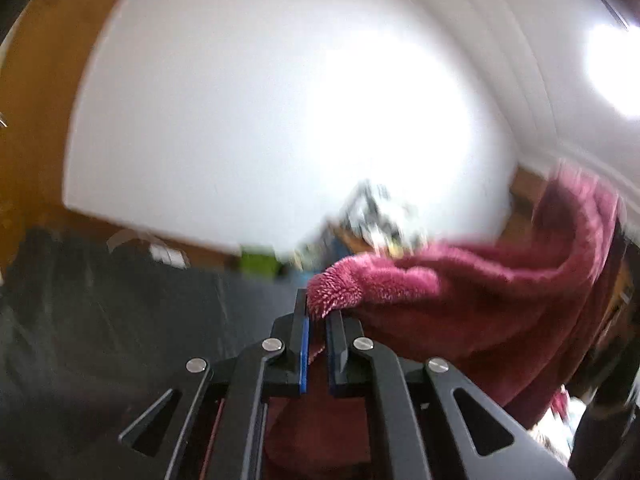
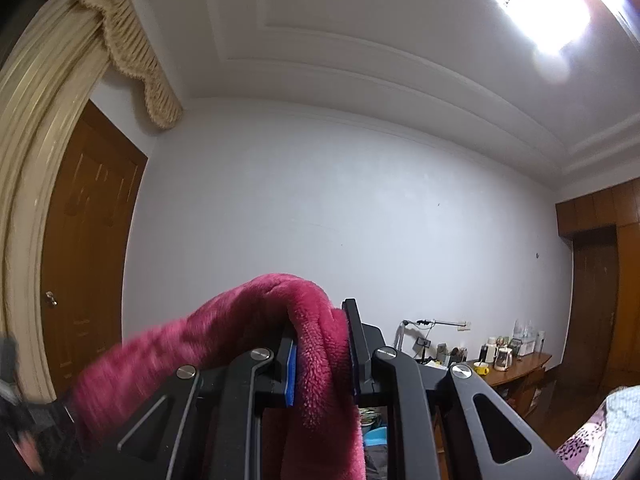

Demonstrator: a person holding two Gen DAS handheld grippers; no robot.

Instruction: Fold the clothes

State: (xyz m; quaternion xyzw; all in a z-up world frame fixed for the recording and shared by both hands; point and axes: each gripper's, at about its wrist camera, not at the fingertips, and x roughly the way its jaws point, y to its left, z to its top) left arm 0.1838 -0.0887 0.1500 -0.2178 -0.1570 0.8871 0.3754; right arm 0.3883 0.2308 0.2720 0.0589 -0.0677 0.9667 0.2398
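The red fleece garment point(image 1: 480, 300) is the landmark here, and it hangs in the air between the two grippers, not lying on any surface. The left gripper point(image 1: 318, 316) has its jaws nearly together, and they pinch a fluffy corner of the garment at their tips; from that corner the cloth runs away to the right and rises toward a raised fold. Below and to the left of the garment there is a dark cover point(image 1: 120, 320), probably the place where the folding is done. The left wrist view is blurred, so fine details of the grip I cannot tell.

The right gripper point(image 2: 322, 356) is narrow too, and it clamps a thick bundle of the same garment point(image 2: 304, 320) between its blue pads point(image 2: 291, 376). The cloth arches over the jaws and falls down to the left of them. Behind the garment stand a white wall point(image 2: 320, 200) and a wooden door point(image 2: 88, 240), and far to the right of it a wooden desk point(image 2: 516, 368) with small things.

I judge that the step in hand is lifting the garment by two points to open it. The next move calls for pulling the two grips apart, so that the cloth hangs flat, and then laying it down on the dark cover without wrinkles.
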